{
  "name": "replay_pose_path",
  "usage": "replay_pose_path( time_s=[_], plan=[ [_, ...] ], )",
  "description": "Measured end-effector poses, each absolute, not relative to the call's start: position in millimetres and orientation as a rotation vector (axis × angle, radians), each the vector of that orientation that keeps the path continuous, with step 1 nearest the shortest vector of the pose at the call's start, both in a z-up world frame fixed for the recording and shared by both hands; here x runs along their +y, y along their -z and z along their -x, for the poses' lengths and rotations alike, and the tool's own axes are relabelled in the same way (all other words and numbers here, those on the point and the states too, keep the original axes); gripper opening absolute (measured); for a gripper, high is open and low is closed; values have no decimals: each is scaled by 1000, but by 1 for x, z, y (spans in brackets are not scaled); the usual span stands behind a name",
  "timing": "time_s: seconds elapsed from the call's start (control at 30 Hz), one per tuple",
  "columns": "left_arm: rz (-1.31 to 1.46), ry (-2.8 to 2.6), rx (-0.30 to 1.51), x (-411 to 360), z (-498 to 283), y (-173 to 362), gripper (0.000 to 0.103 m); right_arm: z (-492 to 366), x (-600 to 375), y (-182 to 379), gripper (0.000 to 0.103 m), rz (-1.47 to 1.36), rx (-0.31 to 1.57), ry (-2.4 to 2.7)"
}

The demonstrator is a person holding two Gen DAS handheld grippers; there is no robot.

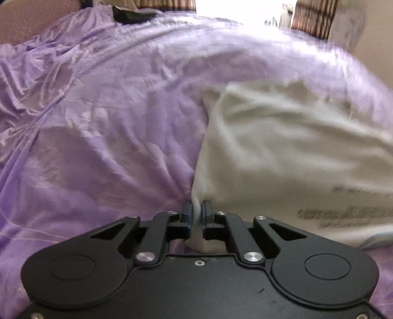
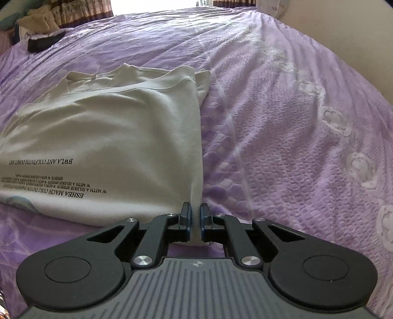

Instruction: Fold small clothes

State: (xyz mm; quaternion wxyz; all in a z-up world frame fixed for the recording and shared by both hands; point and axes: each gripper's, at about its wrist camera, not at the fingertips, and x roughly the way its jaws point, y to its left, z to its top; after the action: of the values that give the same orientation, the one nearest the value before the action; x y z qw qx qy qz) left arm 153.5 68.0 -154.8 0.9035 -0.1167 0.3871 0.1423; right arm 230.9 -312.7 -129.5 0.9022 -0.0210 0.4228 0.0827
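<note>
A white T-shirt (image 2: 118, 137) with black printed lettering lies partly folded on a purple bedspread (image 2: 282, 122). In the right wrist view my right gripper (image 2: 195, 211) is shut on the shirt's near right corner, white cloth pinched between the blue pads. In the left wrist view the same white T-shirt (image 1: 282, 152) spreads to the right, blurred. My left gripper (image 1: 197, 208) is shut on its near left corner, a strip of white fabric showing between the fingers. The shirt's far edge is folded over itself, with the sleeves tucked at the top.
The purple bedspread (image 1: 110, 122) is wrinkled around the shirt. A dark object (image 2: 41, 43) lies at the bed's far left, with a pile of cloth (image 2: 36, 22) behind it. Curtains (image 1: 312, 17) and a bright window stand beyond the bed. A pale wall (image 2: 343, 36) runs along the right.
</note>
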Motion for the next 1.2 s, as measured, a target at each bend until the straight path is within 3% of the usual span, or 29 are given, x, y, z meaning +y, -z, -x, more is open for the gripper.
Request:
replay_pose_path(
  time_s=[0.2, 0.4, 0.43, 0.5, 0.57, 0.63, 0.7, 0.77, 0.8, 0.83, 0.87, 0.9, 0.93, 1.2],
  plan=[
    [269, -250, 761, 68, -140, 125, 1, -212, -325, 90, 5, -100, 770, -241],
    [249, -247, 840, 65, -164, 154, 2, -220, -320, 92, 5, -72, 784, -224],
    [243, -245, 864, 66, -167, 163, 10, -219, -321, 94, 5, -75, 784, -225],
    [230, -241, 915, 65, -176, 178, 38, -220, -324, 100, 6, -77, 796, -217],
    [185, -228, 921, 59, -179, 185, 39, -224, -325, 112, 7, -74, 828, -218],
    [100, -227, 931, 52, -183, 185, 44, -232, -328, 127, 24, -96, 867, -234],
    [74, -235, 938, 50, -185, 184, 46, -242, -333, 141, 30, -117, 908, -229],
    [89, -232, 928, 53, -186, 185, 42, -248, -339, 148, 30, -173, 915, -240],
    [112, -222, 922, 55, -185, 185, 30, -249, -341, 149, 31, -208, 913, -242],
    [166, -213, 918, 60, -186, 185, 4, -251, -341, 151, 32, -241, 914, -244],
    [216, -229, 913, 63, -181, 183, 1, -252, -340, 152, 32, -249, 915, -250],
    [255, -254, 896, 68, -177, 179, 1, -252, -336, 152, 11, -235, 916, -251],
    [265, -279, 869, 69, -171, 174, 1, -251, -332, 151, 4, -221, 912, -260],
    [331, -329, 633, 63, -126, 106, 1, -205, -358, 87, 3, -351, 686, -332]
  ],
)
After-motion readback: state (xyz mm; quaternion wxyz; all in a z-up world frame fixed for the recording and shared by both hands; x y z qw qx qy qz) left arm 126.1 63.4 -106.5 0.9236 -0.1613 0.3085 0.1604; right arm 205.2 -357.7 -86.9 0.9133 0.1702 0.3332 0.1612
